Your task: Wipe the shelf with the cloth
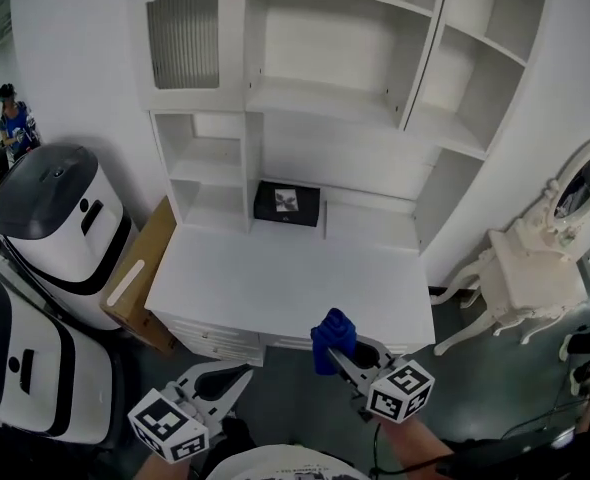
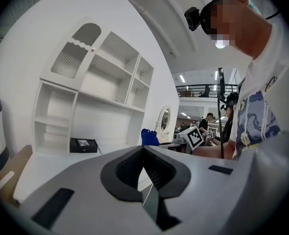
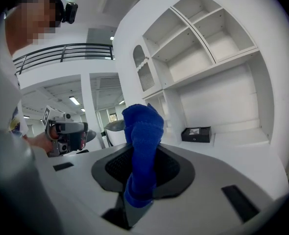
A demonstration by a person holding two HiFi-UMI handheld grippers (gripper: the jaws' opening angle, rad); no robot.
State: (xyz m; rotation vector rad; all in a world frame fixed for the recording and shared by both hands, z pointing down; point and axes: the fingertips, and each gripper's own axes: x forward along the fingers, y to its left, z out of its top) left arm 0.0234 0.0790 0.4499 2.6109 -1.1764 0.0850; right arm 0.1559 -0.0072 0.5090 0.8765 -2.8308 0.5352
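A tall white shelf unit (image 1: 315, 103) with several open compartments stands over a white desk top (image 1: 275, 283). In front of the desk's near edge and just right of its middle, my right gripper (image 1: 341, 354) is shut on a bunched blue cloth (image 1: 332, 336). The cloth (image 3: 142, 141) stands up out of the right gripper's (image 3: 140, 180) jaws. At the lower left, below the desk edge, my left gripper (image 1: 227, 378) is shut with nothing in it. From the left gripper (image 2: 145, 175), the cloth (image 2: 148, 137) shows ahead and to the right.
A small black box (image 1: 286, 204) sits at the back of the desk under the shelves. Two white and black machines (image 1: 50, 218) and a cardboard sheet (image 1: 145, 268) stand at the left. A white dressing table with a mirror (image 1: 535, 278) stands at the right.
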